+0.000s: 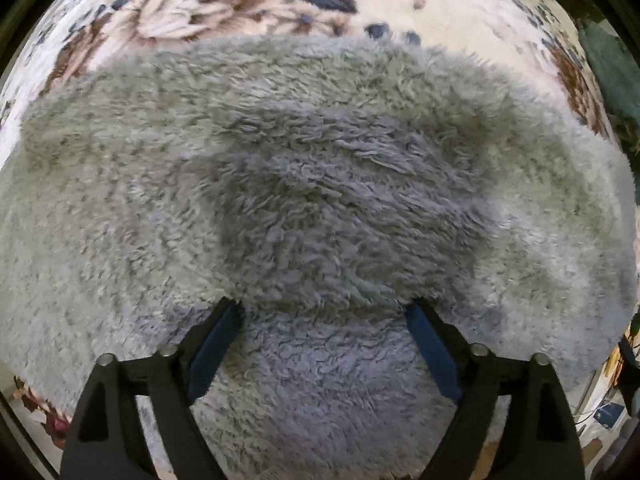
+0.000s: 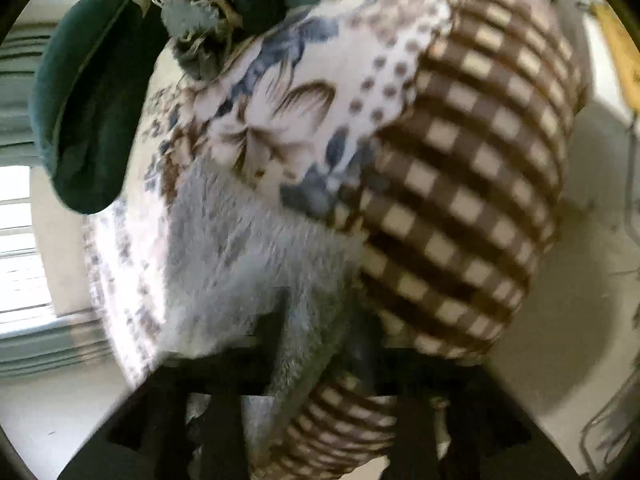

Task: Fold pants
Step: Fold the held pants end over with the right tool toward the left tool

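Beneath the left gripper [image 1: 322,308], which is pointed straight down, the grey fleece pants [image 1: 312,184] are spread over a floral blanket [image 1: 248,4] printed in brown, blue and cream. The jaws are held wide apart, and the shaggy pile is seen between the two black fingers [image 1: 218,336], whose inner faces carry blue pads [image 1: 432,350]. The fingertips appear sunk slightly into the nap, though no fabric is pinched. A darker, shaded patch is visible across the middle of the garment, directly ahead of the tips. The pants fill nearly the whole left wrist view, with the blanket shown only along the upper rim and at the lower left corner.

In the right wrist view, which is heavily blurred, the right gripper [image 2: 320,344] is angled downward at the bed's edge. The same pants [image 2: 248,240] are seen lying on the floral blanket [image 2: 280,92], just beside a brown-and-cream checked cover [image 2: 460,184]. A fold of the grey fleece is seen running down between the dark fingers; whether the pads press on it cannot be told. A dark green garment [image 2: 88,92] is shown at the upper left, beyond the blanket.
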`<state>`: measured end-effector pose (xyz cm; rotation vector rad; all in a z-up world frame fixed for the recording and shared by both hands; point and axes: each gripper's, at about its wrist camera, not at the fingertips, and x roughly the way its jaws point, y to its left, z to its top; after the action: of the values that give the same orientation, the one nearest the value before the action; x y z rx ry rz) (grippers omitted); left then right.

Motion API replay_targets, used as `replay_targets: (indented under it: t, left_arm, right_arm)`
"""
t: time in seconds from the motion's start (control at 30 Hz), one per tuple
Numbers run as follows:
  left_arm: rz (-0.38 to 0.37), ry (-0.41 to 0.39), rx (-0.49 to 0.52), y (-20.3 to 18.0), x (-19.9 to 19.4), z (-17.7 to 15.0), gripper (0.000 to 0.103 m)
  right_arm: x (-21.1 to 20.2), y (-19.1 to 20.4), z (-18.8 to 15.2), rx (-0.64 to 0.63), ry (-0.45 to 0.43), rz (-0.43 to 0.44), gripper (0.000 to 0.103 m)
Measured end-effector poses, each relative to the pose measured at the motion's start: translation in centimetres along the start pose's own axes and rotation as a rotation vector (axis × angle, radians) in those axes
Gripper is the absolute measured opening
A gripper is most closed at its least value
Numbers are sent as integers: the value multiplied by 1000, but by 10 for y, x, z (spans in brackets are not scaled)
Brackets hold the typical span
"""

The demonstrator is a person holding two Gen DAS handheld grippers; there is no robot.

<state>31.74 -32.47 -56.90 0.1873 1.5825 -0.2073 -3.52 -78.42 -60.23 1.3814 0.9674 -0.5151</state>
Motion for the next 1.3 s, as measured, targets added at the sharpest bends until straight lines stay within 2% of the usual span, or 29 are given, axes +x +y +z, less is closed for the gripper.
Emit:
replay_targets:
  t: [0.03,0.1,0.23,0.33,0.37,0.43,0.5,0.53,0.6,0.63,0.7,0.87,1.0,1.1,1.17,1.3]
  left_arm:
    - [-7,-3,-1,1,3,2,95]
    - [-30,-7,-2,4,10,6,103]
    - [-13,-9,6,9,22,13,103]
    - [4,-30,-2,-3,24,7,103]
    - [13,-26,-7,-7,27,7,103]
    - [24,-12,-13,-13,36,3,103]
    - [26,12,-23,-23,30,0,103]
    - [19,20,-32,-23,28,4,103]
    - [-16,14,-50,-20,25,14,103]
    - [-31,10,-57,-18,21,15,103]
    - [-72,-8,-77,-13,9,15,103]
    - [-92,-82,-101,12,-32,10,103]
    - [-117,-147,-134,46,-64,0,103]
    - [-128,-182,-177,80,-84,-17,103]
    - [-134,-192,-220,114,-93,-29,103]
    - [-143,-194,-320,176,-108,-65,103]
  right_arm:
    - [1,-2,-5,-11,0,25,66]
    - [11,-5,-12,-30,32,52,68]
    - [47,-16,-20,-13,79,143,68]
    - [70,-17,-17,25,50,238,70]
    - [75,-18,-15,63,34,304,70]
    - [83,-14,-12,100,16,372,70]
    - [89,-9,-10,113,5,408,70]
    - [93,-5,-9,112,-4,413,68]
    - [98,5,-8,94,-8,397,39]
    - [98,10,-8,83,-5,385,19]
    - [91,24,-10,54,-35,357,19]
    - [44,78,-29,-77,-80,323,17]
    - [6,149,-68,-252,-99,323,17]
    - [-4,196,-107,-379,-93,316,17]
    - [3,237,-146,-482,-68,308,17]
    - [38,276,-223,-630,-7,266,17]
